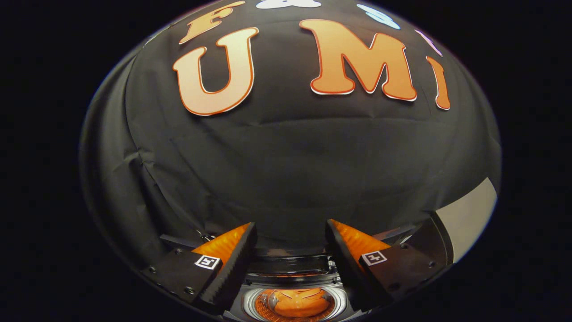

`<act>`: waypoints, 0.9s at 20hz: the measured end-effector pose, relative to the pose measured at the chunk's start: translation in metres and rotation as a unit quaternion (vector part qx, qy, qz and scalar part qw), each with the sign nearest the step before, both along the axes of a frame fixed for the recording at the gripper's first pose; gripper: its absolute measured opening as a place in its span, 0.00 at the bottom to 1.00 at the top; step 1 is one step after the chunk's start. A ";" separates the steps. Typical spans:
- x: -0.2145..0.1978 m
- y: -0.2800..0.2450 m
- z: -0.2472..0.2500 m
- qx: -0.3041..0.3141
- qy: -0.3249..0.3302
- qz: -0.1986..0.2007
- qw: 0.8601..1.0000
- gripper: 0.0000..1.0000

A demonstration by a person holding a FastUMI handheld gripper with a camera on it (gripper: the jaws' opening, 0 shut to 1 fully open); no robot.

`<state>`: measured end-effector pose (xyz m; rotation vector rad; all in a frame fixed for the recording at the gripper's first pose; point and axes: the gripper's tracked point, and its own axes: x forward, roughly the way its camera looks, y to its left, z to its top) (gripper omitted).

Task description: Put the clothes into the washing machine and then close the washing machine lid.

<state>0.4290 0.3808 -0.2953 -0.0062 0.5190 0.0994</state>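
Observation:
My gripper [290, 230] is open, its two orange-and-black fingers [228, 250] spread wide with nothing between them. Below and between the fingers lies the small washing machine [295, 277], seen from above. Its round drum is uncovered and an orange garment [300, 303] lies inside it. The dark raised lid [288, 264] stands at the far side of the drum opening, just past the fingers.
The booth's black cloth wall rises straight ahead beyond the fingers. A pale panel [469, 219] shows at the right, past the right finger.

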 end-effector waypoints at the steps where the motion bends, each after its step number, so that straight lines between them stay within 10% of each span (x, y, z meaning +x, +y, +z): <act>1: -0.004 0.002 0.000 -0.008 0.002 0.002 1.000 0.99; 18: -0.103 -0.007 -0.001 -0.026 -0.057 0.011 0.998 1.00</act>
